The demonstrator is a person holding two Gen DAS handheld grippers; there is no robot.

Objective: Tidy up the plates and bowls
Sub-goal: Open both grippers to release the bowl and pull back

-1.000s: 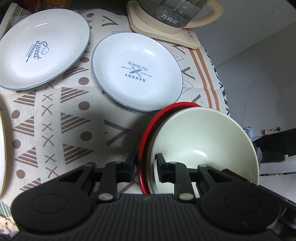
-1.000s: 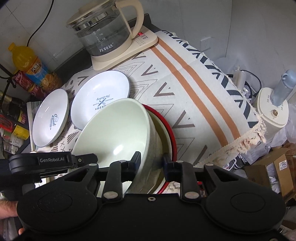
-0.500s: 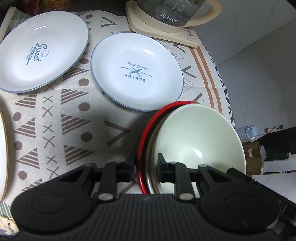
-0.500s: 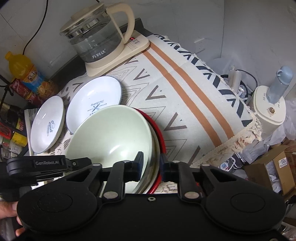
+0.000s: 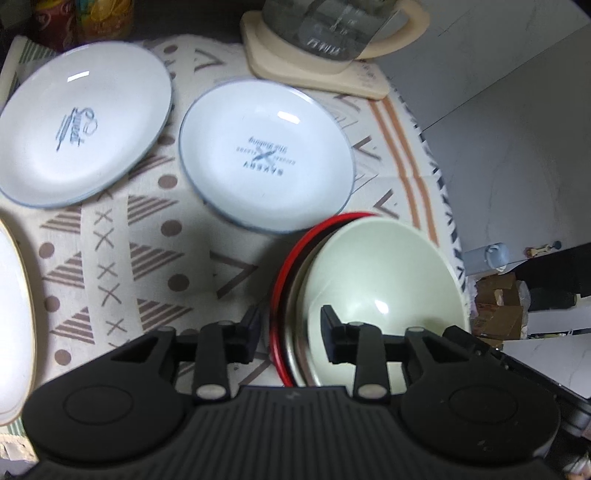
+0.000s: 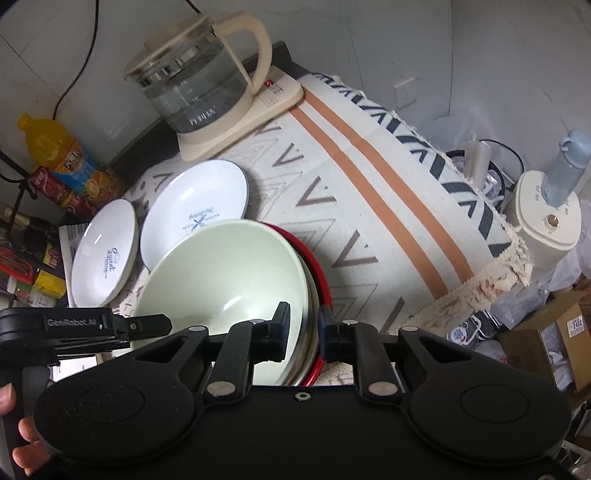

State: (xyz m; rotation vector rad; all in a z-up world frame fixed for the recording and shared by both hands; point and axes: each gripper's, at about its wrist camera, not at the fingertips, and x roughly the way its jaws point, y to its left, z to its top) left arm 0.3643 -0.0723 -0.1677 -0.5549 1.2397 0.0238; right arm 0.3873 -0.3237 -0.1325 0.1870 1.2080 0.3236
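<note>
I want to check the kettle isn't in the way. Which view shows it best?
The right wrist view: the whole glass kettle, with lid, handle and base, stands at the far end of the cloth. The left wrist view cuts it off at the top edge, showing only the lower glass and base.

A dark table (image 6: 155,134) is covered by a patterned cloth (image 6: 369,206) with orange stripes and a fringed edge. On the cloth lie two white plates (image 5: 79,125) (image 5: 266,155) side by side (each printed with blue lettering), a kettle base (image 6: 236,122) at the back, and a stack of bowls (image 6: 229,284) whose red-rimmed bottom one (image 5: 280,291) probably rests on the cloth.
</note>
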